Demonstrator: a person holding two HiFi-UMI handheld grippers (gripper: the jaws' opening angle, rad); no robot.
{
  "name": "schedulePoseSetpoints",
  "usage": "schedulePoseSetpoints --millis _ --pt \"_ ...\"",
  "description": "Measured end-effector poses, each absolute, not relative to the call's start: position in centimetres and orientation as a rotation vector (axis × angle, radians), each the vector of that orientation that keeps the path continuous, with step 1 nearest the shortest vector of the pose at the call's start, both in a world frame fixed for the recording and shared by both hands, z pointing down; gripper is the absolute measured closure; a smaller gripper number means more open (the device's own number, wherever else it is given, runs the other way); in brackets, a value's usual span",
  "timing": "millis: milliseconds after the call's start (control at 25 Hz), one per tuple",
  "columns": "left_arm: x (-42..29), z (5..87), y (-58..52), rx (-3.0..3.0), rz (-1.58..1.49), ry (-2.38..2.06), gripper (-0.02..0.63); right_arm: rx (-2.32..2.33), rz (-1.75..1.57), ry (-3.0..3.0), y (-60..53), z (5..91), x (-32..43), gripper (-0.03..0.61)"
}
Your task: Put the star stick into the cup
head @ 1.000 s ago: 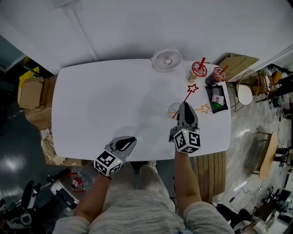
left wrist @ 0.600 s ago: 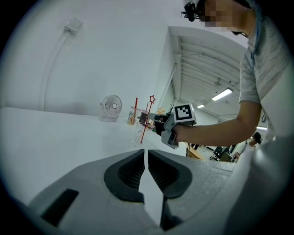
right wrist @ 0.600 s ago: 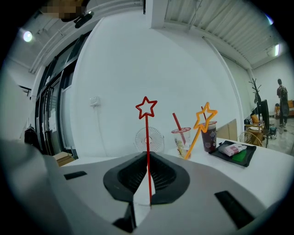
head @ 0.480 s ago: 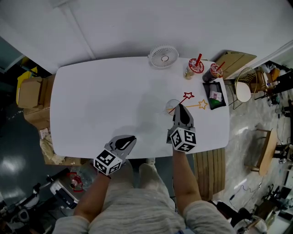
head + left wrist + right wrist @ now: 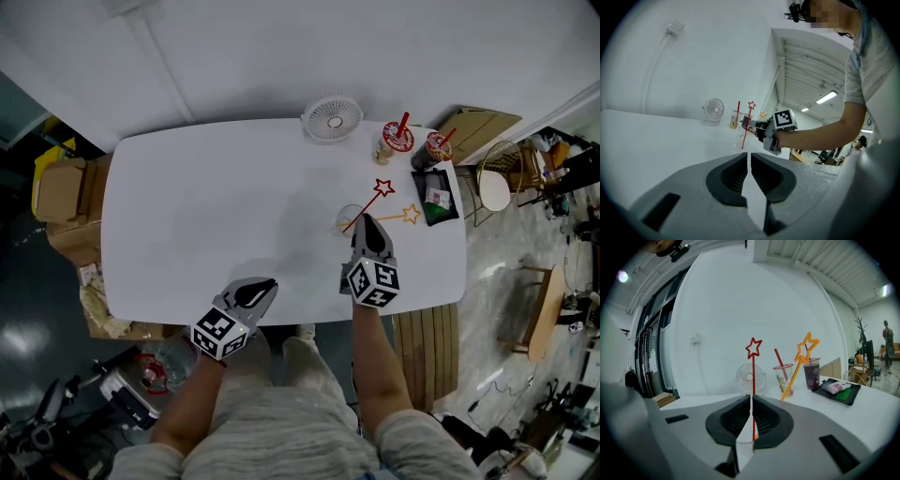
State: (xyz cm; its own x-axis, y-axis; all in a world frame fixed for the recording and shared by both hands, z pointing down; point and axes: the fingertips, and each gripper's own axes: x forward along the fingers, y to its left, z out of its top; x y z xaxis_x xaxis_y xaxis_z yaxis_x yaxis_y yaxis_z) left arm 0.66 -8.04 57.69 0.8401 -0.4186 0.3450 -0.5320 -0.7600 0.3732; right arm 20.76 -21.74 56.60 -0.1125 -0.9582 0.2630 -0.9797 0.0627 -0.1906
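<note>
A clear cup (image 5: 349,219) stands on the white table (image 5: 206,206) right of centre. My right gripper (image 5: 366,223) is just behind the cup, shut on the red star stick (image 5: 371,199). The stick's lower end is in the cup and its star leans away to the right. In the right gripper view the red star stick (image 5: 753,369) runs up through the slit between the jaws of the right gripper (image 5: 752,401). A yellow star stick (image 5: 401,217) leans out beside it, its lower end hidden. My left gripper (image 5: 253,292) is shut and empty at the near edge.
A small white fan (image 5: 332,117) stands at the far edge. Two drink cups (image 5: 396,141) with red straws are to its right. A black tray (image 5: 437,198) with packets lies at the right edge. Boxes and a chair stand on the floor around the table.
The right gripper and the red star stick have shifted slightly toward me, and the star sits lower against the cup. The left gripper has not moved.
</note>
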Motion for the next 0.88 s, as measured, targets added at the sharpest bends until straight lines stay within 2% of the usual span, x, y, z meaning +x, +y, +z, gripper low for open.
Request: schedulePoseSetpoints --millis 880 --pt "2.1 54.8 -9.1 2.611 0.243 -0.718 0.597 2.027 0.459 -2.339 -19.2 51.3 20.0 0.558"
